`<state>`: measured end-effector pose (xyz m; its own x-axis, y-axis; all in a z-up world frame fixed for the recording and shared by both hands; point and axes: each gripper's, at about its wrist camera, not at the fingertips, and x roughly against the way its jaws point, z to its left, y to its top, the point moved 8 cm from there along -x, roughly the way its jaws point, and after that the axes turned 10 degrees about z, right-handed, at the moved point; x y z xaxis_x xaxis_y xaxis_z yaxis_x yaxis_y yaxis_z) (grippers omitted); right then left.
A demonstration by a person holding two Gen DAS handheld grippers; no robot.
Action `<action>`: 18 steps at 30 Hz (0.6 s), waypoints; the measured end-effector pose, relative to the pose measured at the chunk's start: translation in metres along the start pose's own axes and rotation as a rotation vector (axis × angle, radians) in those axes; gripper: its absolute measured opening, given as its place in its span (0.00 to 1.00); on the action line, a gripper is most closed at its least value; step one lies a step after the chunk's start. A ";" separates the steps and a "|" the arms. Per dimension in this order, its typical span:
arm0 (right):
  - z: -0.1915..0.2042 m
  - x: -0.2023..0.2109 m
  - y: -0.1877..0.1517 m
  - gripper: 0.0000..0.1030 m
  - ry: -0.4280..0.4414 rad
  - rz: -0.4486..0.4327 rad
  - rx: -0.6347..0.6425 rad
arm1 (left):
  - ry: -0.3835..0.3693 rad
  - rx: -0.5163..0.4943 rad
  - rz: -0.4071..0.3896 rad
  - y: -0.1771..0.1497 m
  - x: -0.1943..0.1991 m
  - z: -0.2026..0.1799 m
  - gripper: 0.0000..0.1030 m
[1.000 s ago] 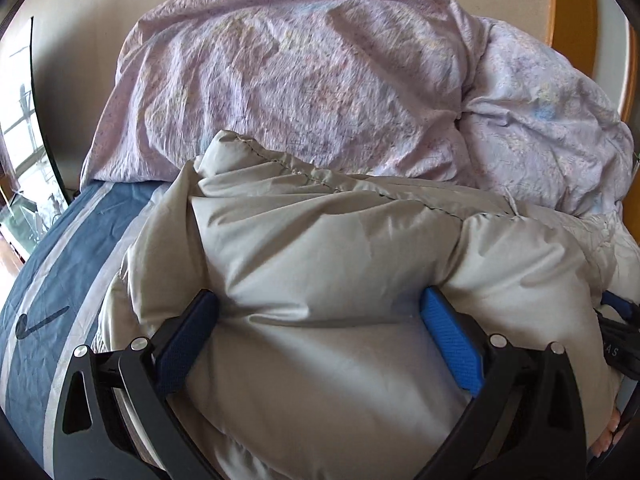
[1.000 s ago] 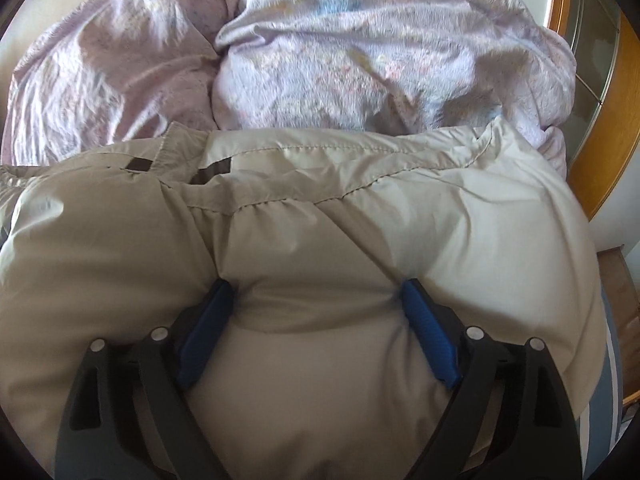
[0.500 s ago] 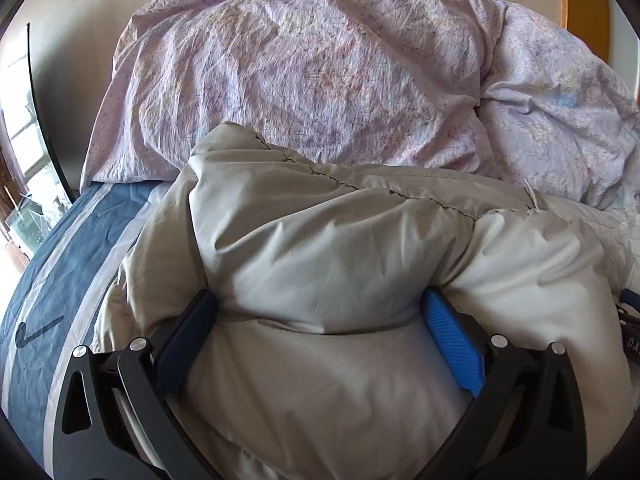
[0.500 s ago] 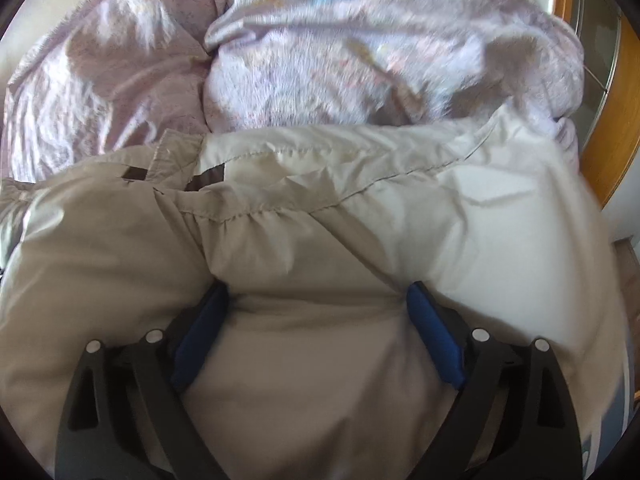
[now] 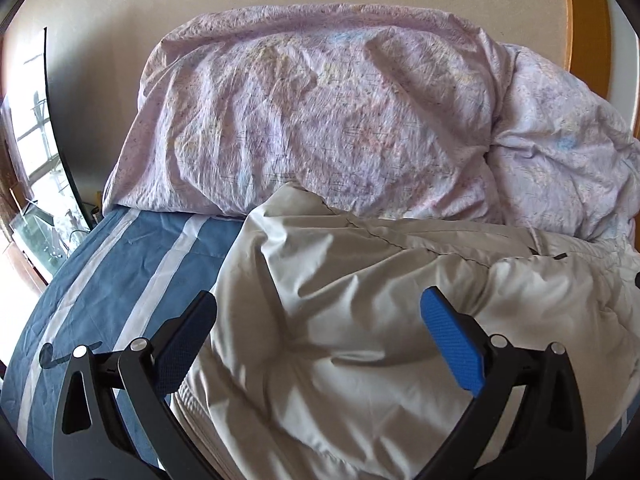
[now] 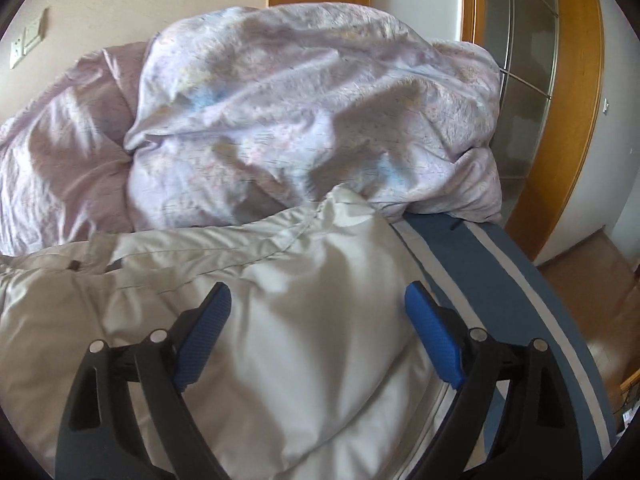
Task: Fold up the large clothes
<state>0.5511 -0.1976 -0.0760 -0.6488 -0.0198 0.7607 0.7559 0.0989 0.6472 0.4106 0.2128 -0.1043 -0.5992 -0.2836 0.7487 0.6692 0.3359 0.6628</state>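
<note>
A puffy beige jacket [image 5: 360, 320] lies bunched on the blue striped bed sheet [image 5: 120, 280]; its other side shows in the right wrist view as the same beige jacket [image 6: 280, 320]. My left gripper [image 5: 320, 320] hovers open just above it, the left pad over the sheet and the right pad over the fabric. My right gripper [image 6: 318, 320] is open too, with its pads apart over the jacket's right edge. Neither pair of pads presses on the cloth.
A crumpled lilac duvet [image 5: 340, 120] is heaped behind the jacket against the wall. A window [image 5: 32, 160] lies left of the bed. A wooden door frame with glass panes [image 6: 560, 100] and bare floor [image 6: 600, 300] are to the right of the bed edge [image 6: 520, 300].
Both grippers have drawn back and up from the jacket, whose padding bulged between their pads before. The jacket now lies lower and flatter, and more bed sheet, wall and door show.
</note>
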 end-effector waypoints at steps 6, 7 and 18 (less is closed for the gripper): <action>0.000 -0.024 -0.003 0.86 -0.038 0.031 0.012 | 0.040 -0.010 0.014 0.000 -0.016 0.002 0.99; -0.002 -0.028 -0.004 0.86 -0.038 0.041 0.006 | 0.041 -0.008 0.018 0.000 -0.019 0.003 0.99; -0.006 -0.063 -0.020 0.89 -0.054 0.114 -0.011 | 0.041 0.035 0.068 -0.004 -0.045 0.016 0.99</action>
<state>0.5779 -0.2042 -0.1368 -0.5622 0.0449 0.8258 0.8257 0.0862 0.5574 0.4276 0.2389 -0.1411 -0.5333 -0.2956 0.7926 0.6920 0.3864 0.6098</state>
